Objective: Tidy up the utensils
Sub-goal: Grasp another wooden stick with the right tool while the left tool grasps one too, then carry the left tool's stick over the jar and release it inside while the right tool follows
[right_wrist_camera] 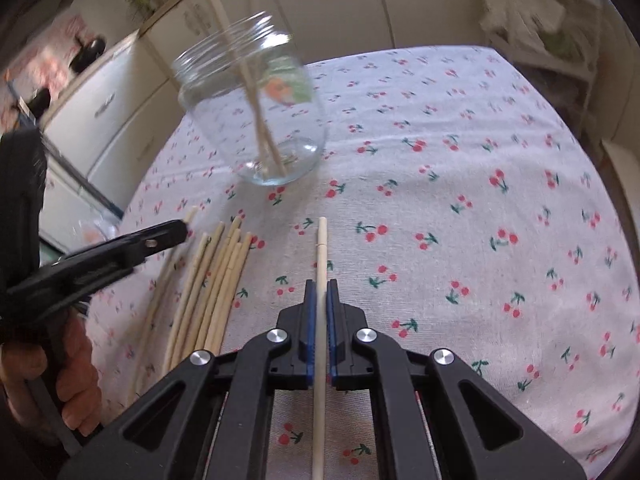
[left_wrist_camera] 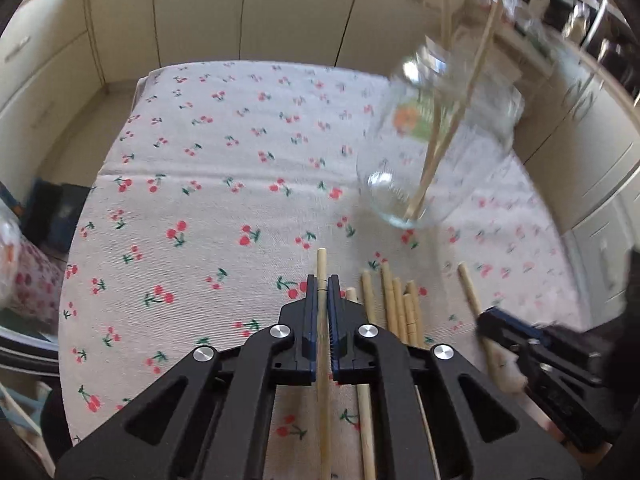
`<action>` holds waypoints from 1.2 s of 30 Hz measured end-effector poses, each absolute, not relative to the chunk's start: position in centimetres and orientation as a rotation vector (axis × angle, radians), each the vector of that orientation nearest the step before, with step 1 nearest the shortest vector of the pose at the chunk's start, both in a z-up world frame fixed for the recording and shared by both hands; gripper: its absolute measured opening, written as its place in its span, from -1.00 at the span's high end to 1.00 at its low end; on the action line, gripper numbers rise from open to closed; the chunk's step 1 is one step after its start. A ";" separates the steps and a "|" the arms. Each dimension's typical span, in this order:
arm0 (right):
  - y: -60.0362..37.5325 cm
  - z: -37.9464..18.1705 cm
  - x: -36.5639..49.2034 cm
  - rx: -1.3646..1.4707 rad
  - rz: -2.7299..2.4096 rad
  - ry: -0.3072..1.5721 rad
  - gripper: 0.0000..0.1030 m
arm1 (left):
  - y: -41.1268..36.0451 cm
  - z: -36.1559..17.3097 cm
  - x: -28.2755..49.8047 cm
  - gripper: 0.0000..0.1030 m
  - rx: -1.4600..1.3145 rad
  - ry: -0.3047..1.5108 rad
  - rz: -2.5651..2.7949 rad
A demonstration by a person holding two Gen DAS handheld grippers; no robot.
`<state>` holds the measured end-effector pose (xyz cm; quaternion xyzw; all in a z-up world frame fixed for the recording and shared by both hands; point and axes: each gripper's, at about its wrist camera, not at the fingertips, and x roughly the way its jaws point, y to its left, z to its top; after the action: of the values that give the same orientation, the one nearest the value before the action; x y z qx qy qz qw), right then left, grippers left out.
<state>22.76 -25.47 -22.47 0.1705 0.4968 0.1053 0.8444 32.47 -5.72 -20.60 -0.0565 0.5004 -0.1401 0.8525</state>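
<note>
Left tool [left_wrist_camera: 322, 280]: clenched on one chopstick [left_wrist_camera: 321, 268], tip jutting past its fingers. Right tool [right_wrist_camera: 321, 284]: clenched on a second chopstick [right_wrist_camera: 322, 240]. Between them on the cherry-print bench cloth [right_wrist_camera: 460, 184]: loose chopstick bundle [right_wrist_camera: 216, 280]. Farther back: glass jar [right_wrist_camera: 256, 120], blurred, holding upright chopsticks [right_wrist_camera: 260, 128]

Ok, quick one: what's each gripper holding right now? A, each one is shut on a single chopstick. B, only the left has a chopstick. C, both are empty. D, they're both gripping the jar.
A: the left gripper is closed on one chopstick, and the right gripper is closed on another chopstick; the glass jar stands apart on the tablecloth.
</note>
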 end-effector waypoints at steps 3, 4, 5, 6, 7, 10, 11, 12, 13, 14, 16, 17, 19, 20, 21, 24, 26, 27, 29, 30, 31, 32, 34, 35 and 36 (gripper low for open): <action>-26.5 -22.6 22.5 0.460 0.228 1.036 0.88 | -4.0 -18.0 32.0 0.91 -0.213 0.974 -0.346; -26.9 -22.6 22.4 0.501 0.231 1.021 0.88 | -3.5 -16.9 31.7 0.91 -0.245 0.935 -0.361; -27.2 -22.5 22.2 0.537 0.232 1.005 0.88 | -3.4 -16.2 31.4 0.91 -0.267 0.907 -0.370; -27.6 -22.5 22.0 0.577 0.228 0.984 0.88 | -3.1 -15.0 31.3 0.91 -0.293 0.866 -0.377; -27.7 -22.4 21.8 0.597 0.226 0.970 0.88 | -2.9 -13.9 31.1 0.91 -0.310 0.825 -0.378; -28.0 -21.8 21.3 0.643 0.209 0.906 0.88 | -2.6 -10.2 30.6 0.91 -0.355 0.677 -0.384; -28.1 -21.6 21.2 0.652 0.206 0.893 0.88 | -2.8 -9.2 30.5 0.91 -0.363 0.645 -0.386; -28.1 -21.4 21.2 0.658 0.203 0.883 0.88 | -2.9 -8.2 30.6 0.91 -0.371 0.605 -0.384; -28.1 -21.2 21.1 0.663 0.198 0.869 0.88 | -3.2 -7.2 30.9 0.91 -0.377 0.563 -0.376; -28.1 -20.9 21.1 0.667 0.194 0.856 0.88 | -3.4 -6.3 31.0 0.91 -0.383 0.536 -0.374; -28.3 -20.6 20.8 0.669 0.184 0.835 0.88 | -4.0 -4.6 31.6 0.91 -0.399 0.465 -0.360; -28.4 -20.4 20.8 0.669 0.178 0.822 0.88 | -4.2 -4.0 31.7 0.91 -0.405 0.440 -0.354; -28.6 -20.0 20.8 0.666 0.165 0.795 0.88 | -4.7 -2.8 32.3 0.91 -0.416 0.378 -0.336; -28.7 -19.8 20.7 0.664 0.162 0.786 0.88 | -5.0 -2.0 32.6 0.91 -0.419 0.342 -0.325; -28.9 -19.7 20.7 0.662 0.156 0.774 0.88 | -5.3 -1.5 32.9 0.91 -0.421 0.311 -0.314; -29.3 -19.4 20.6 0.657 0.142 0.746 0.88 | -6.3 -0.3 34.0 0.91 -0.422 0.216 -0.270; -29.5 -19.2 20.5 0.649 0.130 0.724 0.88 | -6.9 0.0 35.0 0.90 -0.417 0.182 -0.248; -29.6 -19.1 20.5 0.648 0.127 0.716 0.88 | -7.2 0.1 35.5 0.90 -0.414 0.166 -0.238; -29.8 -19.1 20.6 0.647 0.121 0.707 0.88 | -7.7 -0.1 36.3 0.91 -0.410 0.146 -0.219; -29.9 -19.1 20.6 0.647 0.118 0.704 0.88 | -8.0 -0.2 36.6 0.91 -0.408 0.139 -0.212; -29.9 -19.2 20.7 0.649 0.117 0.702 0.88 | -8.3 -0.3 37.0 0.91 -0.406 0.134 -0.206; -30.0 -19.3 20.7 0.653 0.115 0.702 0.88 | -8.7 -0.5 37.4 0.90 -0.402 0.127 -0.195; -30.2 -19.6 20.9 0.661 0.112 0.705 0.88 | -9.4 -1.0 37.9 0.90 -0.389 0.112 -0.176; -30.2 -19.8 21.0 0.664 0.109 0.705 0.88 | -9.7 -1.3 38.2 0.90 -0.382 0.109 -0.169; -30.4 -20.0 21.1 0.669 0.106 0.704 0.88 | -9.9 -1.8 38.3 0.90 -0.377 0.112 -0.168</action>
<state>21.06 -30.40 -19.97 0.3211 0.3382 0.0510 0.8831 38.33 -9.86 -1.81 -0.1870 0.0556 -0.0835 0.9772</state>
